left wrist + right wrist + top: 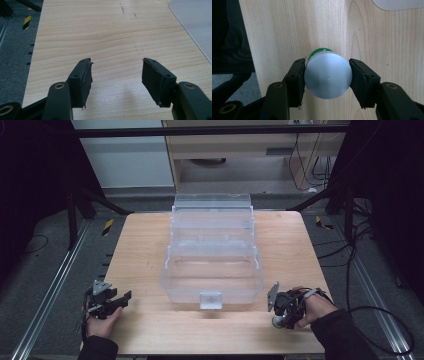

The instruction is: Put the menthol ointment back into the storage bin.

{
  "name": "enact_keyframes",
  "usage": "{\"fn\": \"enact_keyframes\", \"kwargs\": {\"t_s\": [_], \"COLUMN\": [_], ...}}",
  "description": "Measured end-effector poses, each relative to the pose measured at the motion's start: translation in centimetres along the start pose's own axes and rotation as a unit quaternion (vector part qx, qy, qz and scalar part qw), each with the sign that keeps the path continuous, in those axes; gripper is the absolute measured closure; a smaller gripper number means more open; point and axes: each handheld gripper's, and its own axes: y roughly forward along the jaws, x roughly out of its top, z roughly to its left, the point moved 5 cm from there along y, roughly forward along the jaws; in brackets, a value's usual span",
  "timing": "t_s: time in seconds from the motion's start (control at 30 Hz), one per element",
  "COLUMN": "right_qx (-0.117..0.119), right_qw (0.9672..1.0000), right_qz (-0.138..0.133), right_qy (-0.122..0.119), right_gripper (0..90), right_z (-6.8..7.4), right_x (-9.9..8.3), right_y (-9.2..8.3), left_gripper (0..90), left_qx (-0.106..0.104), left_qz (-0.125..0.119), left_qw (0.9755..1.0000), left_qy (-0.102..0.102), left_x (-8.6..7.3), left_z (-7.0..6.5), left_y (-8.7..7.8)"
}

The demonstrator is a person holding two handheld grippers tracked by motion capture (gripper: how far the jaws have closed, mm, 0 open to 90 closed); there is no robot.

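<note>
Right tool (pixel 327 77) is clamped on a can (pixel 327 76), its two pads pressed against opposite sides of the round body, at the near right corner of the tabletop (pixel 287 30). In the right gripper view the can's flat silver end faces the camera, with a band of green showing behind it. In the high view the right tool (pixel 280 312) sits low over the wood just right of the clear box (pixel 212 270), which stands open in the middle of the tabletop.

Left tool (pixel 116 75) is released — its jaws stand wide apart over bare wood with nothing between them; in the high view it (pixel 117 302) rests at the near left edge.

By my judgement the can is stiff metal, smooth and likely slippery, and its curved wall gives the flat pads only narrow lines of contact — so a hold across the full width at mid-body, as here, is the safest place. It looks small and probably light, though whether it is full I cannot tell. Tilted, it could roll or slide between the pads.
</note>
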Motion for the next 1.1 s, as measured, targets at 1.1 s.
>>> {"fn": "enact_keyframes", "kwargs": {"t_s": [1.1], "right_qx": [-0.002], "right_qw": [0.9995], "right_qz": [-0.007], "right_qy": [0.032], "right_gripper": [50.2], "right_z": [-0.5], "right_x": [0.4], "right_y": [-1.9], "left_gripper": [40.6], "left_qx": [0.0], "left_qz": [0.003], "left_qw": [1.0], "left_qy": [0.001], "left_x": [0.0], "left_z": [0.0], "left_y": [0.1]}}
